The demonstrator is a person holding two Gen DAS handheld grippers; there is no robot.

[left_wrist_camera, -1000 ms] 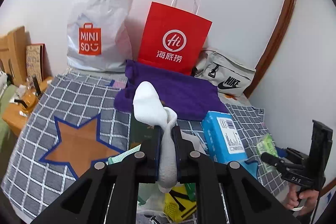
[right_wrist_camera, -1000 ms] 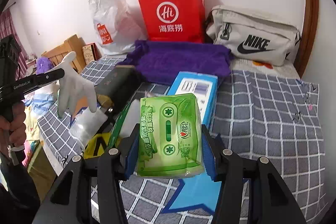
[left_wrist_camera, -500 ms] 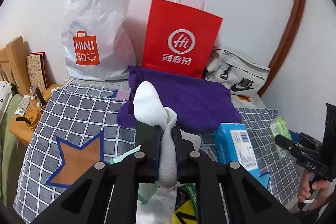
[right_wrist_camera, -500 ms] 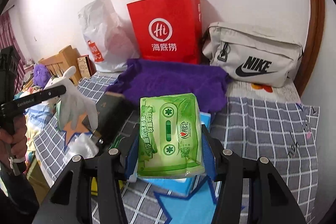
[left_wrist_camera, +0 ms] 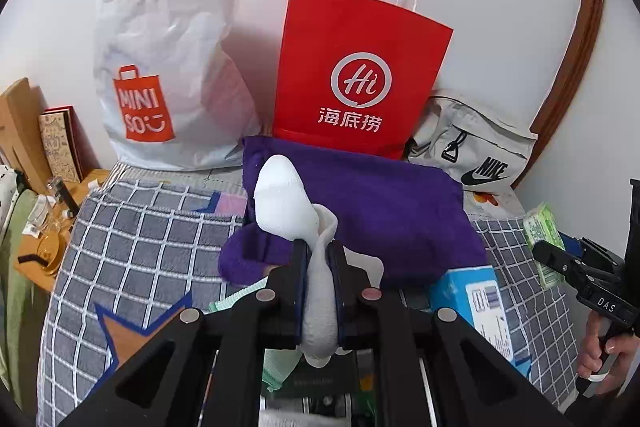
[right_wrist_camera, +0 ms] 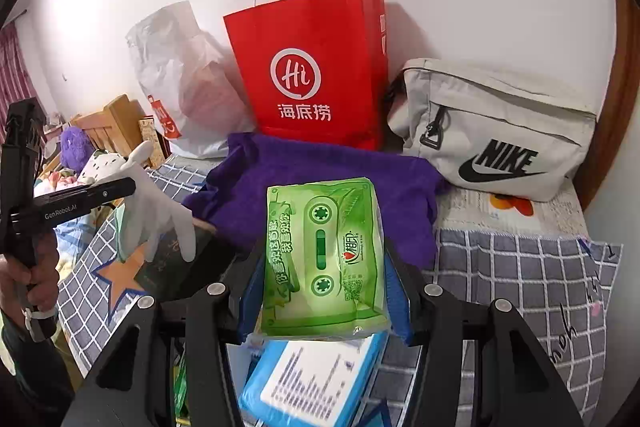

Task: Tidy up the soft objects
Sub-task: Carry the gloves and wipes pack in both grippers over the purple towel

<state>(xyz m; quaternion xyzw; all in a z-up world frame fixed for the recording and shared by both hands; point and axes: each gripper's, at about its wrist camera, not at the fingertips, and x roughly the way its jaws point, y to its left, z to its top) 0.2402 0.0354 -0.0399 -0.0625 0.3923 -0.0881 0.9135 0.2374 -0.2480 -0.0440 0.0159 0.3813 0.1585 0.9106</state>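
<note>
A red paper bag (left_wrist_camera: 360,75) stands between a white Miniso bag (left_wrist_camera: 168,59) and a Nike pouch (right_wrist_camera: 496,135).

home bedroom, checked bedspread (left_wrist_camera: 152,227), shopping bags (left_wrist_camera: 352,75) by wall, wooden furn. (right_wrist_camera: 116,123), plush toy (right_wrist_camera: 74,147)

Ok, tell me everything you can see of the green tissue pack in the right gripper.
The green tissue pack is a soft, glossy plastic-wrapped pack printed with a cassette-tape design and Chinese text. It sits upright between the two fingers of the right gripper, clamped on both sides and lifted above the blue pack below it. The wrapper is slightly crumpled at the bottom edge. Behind it lies the purple towel.
</note>
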